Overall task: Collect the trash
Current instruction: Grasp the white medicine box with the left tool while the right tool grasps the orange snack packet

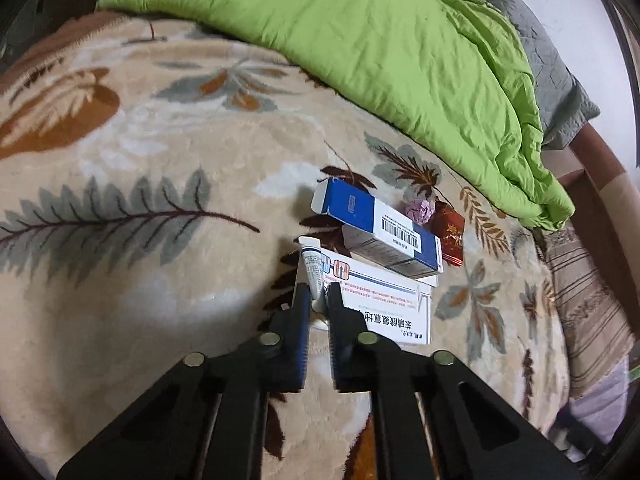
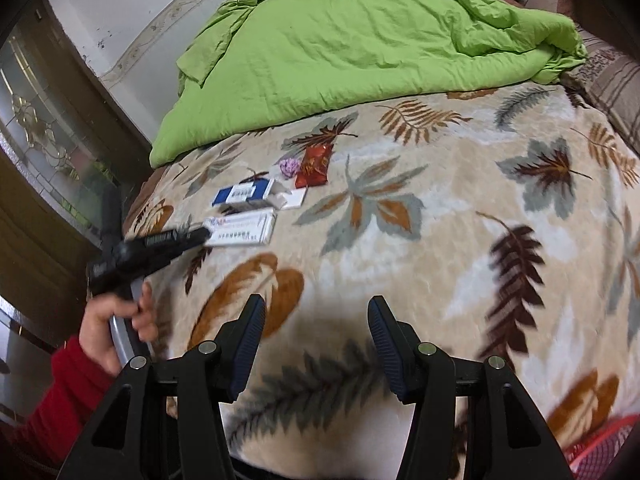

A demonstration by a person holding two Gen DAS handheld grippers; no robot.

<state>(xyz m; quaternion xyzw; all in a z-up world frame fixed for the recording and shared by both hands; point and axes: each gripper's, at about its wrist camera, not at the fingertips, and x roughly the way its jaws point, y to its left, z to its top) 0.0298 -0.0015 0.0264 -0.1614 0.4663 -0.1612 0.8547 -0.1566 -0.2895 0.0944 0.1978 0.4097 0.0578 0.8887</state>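
Note:
Trash lies on a leaf-patterned blanket (image 1: 140,160). My left gripper (image 1: 319,294) is shut on a small white ointment tube (image 1: 314,266), which rests on a flat white medicine box (image 1: 384,304). Behind it lie a blue and white box (image 1: 376,224), a crumpled purple paper ball (image 1: 420,210) and a red wrapper (image 1: 452,236). In the right wrist view my right gripper (image 2: 317,312) is open and empty above the blanket, well short of the white box (image 2: 244,232), blue box (image 2: 244,192), purple ball (image 2: 289,167) and red wrapper (image 2: 314,166). The left gripper (image 2: 200,235) shows there at the white box.
A green quilt (image 1: 380,52) is bunched across the far side of the bed. A grey pillow (image 1: 560,92) lies beyond it. A glass-panelled door (image 2: 44,128) stands left of the bed. Something red (image 2: 600,448) sits at the lower right.

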